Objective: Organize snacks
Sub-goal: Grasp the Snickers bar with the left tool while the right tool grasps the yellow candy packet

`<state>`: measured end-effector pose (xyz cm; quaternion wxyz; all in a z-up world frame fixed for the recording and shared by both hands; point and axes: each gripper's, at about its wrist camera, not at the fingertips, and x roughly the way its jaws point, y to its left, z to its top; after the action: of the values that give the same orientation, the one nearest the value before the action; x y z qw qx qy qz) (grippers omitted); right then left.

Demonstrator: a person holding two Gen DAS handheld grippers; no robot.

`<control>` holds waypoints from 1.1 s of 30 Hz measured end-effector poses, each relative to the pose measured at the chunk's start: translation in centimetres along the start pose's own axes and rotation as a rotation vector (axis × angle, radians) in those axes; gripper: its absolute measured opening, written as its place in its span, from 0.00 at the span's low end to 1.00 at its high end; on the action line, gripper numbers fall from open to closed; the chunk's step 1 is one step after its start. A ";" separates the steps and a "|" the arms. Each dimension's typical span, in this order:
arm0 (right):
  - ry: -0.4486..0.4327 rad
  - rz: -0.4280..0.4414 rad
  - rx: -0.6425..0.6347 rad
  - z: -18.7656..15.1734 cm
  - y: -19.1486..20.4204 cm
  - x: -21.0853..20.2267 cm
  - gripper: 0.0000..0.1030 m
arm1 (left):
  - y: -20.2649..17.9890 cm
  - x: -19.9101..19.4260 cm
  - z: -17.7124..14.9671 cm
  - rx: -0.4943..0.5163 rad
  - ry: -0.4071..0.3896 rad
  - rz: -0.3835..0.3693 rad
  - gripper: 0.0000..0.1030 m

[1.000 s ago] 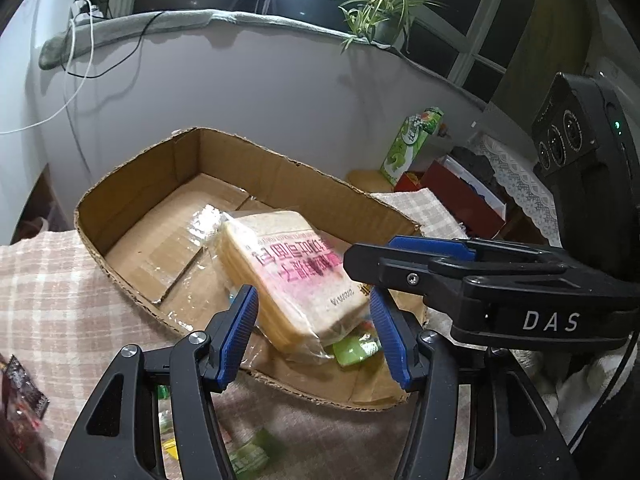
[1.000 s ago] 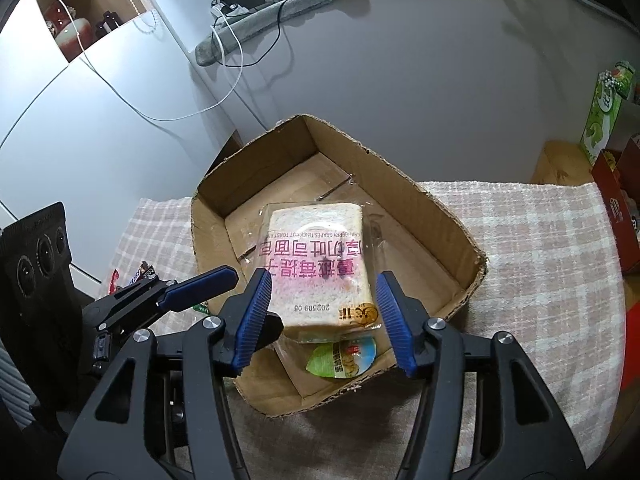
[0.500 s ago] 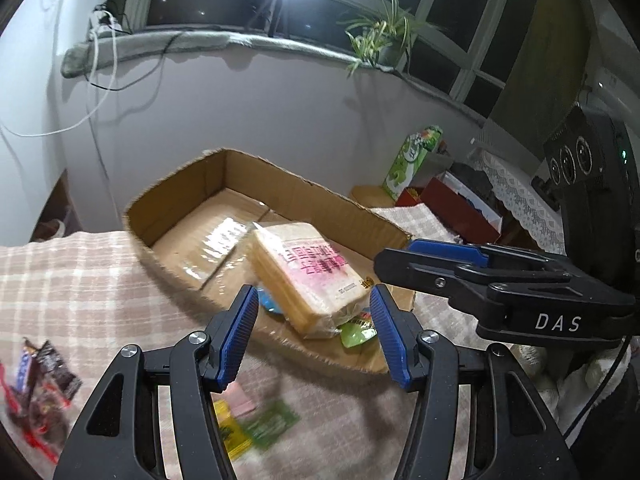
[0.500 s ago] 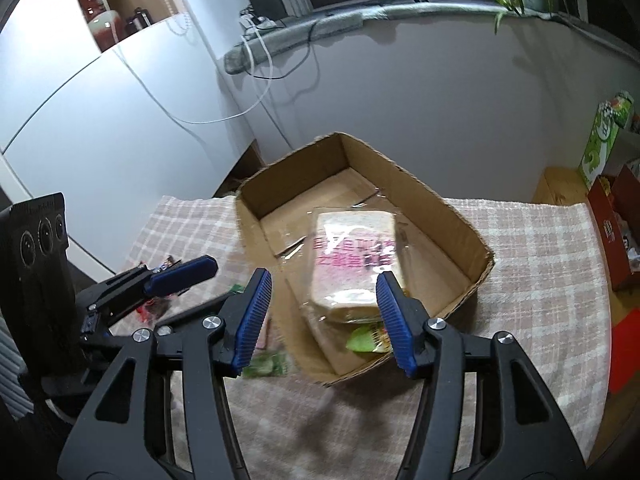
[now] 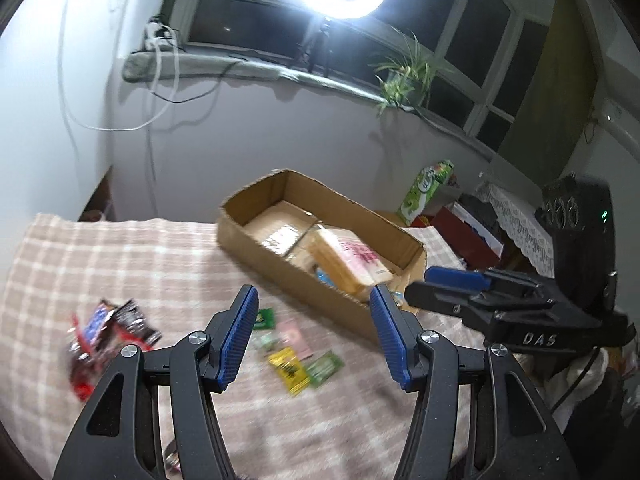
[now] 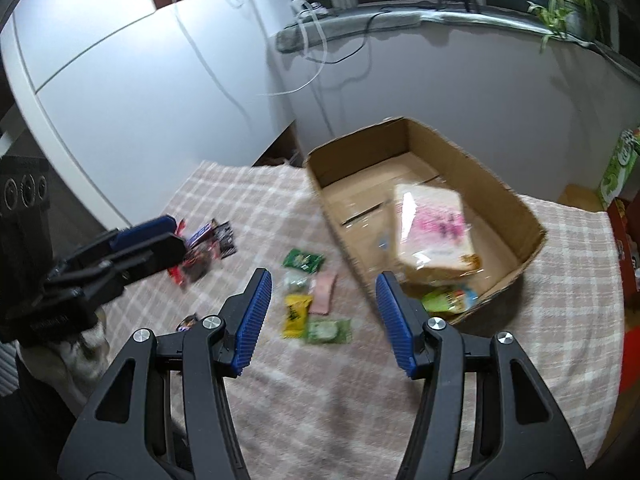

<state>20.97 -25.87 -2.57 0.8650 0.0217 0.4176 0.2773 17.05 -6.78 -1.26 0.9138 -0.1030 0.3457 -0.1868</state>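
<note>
Loose small snack packets (image 6: 310, 300) were seen lying in a cluster on the checked cloth (image 6: 560, 280), just off the near long wall of the cardboard box (image 6: 532, 216). A green packet (image 6: 303, 260) sat at the far end of the cluster, a yellow one (image 6: 296, 314) and a pink one (image 6: 324, 294) in the middle, another green one (image 6: 328, 330) nearest the camera. The cluster was strung out roughly parallel to the box wall. A bread loaf bag (image 6: 434, 230) was already inside the box, toward its near end.

The right gripper (image 6: 322, 316) was held half-open and empty, with the cluster framed directly between and below its fingers. The left gripper (image 5: 314, 334) was likewise half-open, nothing gripped, the same packets under it. Dark red wrappers (image 5: 106, 334) were noted further toward the cloth's left edge, nearer the left gripper. Either gripper was judged close enough; the right seemed better centred on the yellow packet.
</note>
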 end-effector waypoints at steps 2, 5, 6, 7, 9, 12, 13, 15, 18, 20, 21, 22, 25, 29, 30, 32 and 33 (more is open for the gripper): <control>0.010 0.007 -0.011 -0.4 0.8 0.4 0.55 | 0.8 -1.1 -0.5 -0.006 -0.009 0.012 0.55; 0.025 0.016 -0.026 -1.1 1.9 0.9 0.55 | 1.8 -2.6 -1.4 -0.018 -0.019 0.030 0.55; 0.030 0.016 -0.031 -1.2 2.1 1.1 0.55 | 2.1 -3.2 -1.8 -0.021 -0.020 0.039 0.55; 0.035 0.017 -0.034 -1.4 2.3 1.3 0.55 | 2.4 -3.5 -2.0 -0.022 -0.021 0.044 0.55; 0.047 0.021 -0.038 -1.8 2.7 1.8 0.55 | 2.9 -4.3 -2.7 -0.028 -0.019 0.057 0.55; 0.066 0.023 -0.044 -2.5 3.1 2.6 0.55 | 3.9 -5.3 -4.0 -0.049 -0.010 0.071 0.55; 0.075 0.021 -0.050 -2.9 3.3 2.9 0.55 | 4.3 -5.5 -4.5 -0.058 -0.005 0.073 0.55; 0.093 0.018 -0.057 -3.4 3.6 3.5 0.55 | 4.8 -5.9 -5.6 -0.081 0.006 0.073 0.55; 0.119 0.019 -0.072 -4.4 4.0 4.5 0.55 | 6.0 -6.1 -7.5 -0.126 0.036 0.058 0.57; 0.135 0.010 -0.085 -5.0 4.4 5.3 0.55 | 6.6 -5.9 -8.5 -0.157 0.059 0.048 0.57; 0.141 0.005 -0.090 -5.2 4.5 5.6 0.55 | 6.9 -5.8 -9.2 -0.171 0.072 0.049 0.57; 0.152 -0.004 -0.099 -5.5 4.6 6.1 0.55 | 7.1 -5.6 -9.7 -0.180 0.085 0.053 0.57; 0.166 -0.033 -0.114 -5.9 4.9 7.4 0.55 | 7.5 -4.8 -11.1 -0.211 0.127 0.052 0.57; 0.188 -0.044 -0.110 -5.8 4.8 8.9 0.48 | 7.5 -3.8 -12.7 -0.246 0.173 0.034 0.57; 0.190 -0.050 -0.112 -5.6 4.8 9.3 0.48 | 7.4 -3.4 -12.9 -0.247 0.185 0.033 0.57; 0.197 -0.056 -0.112 -5.4 4.7 9.9 0.48 | 7.4 -2.6 -13.2 -0.249 0.210 0.035 0.57; 0.201 -0.058 -0.112 -5.3 4.7 10.2 0.47 | 7.4 -2.3 -13.3 -0.254 0.217 0.037 0.57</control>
<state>19.95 -17.84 -11.99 0.8263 -0.0667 0.4864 0.2761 8.55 0.11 -12.11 0.8539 -0.1906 0.4651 -0.1348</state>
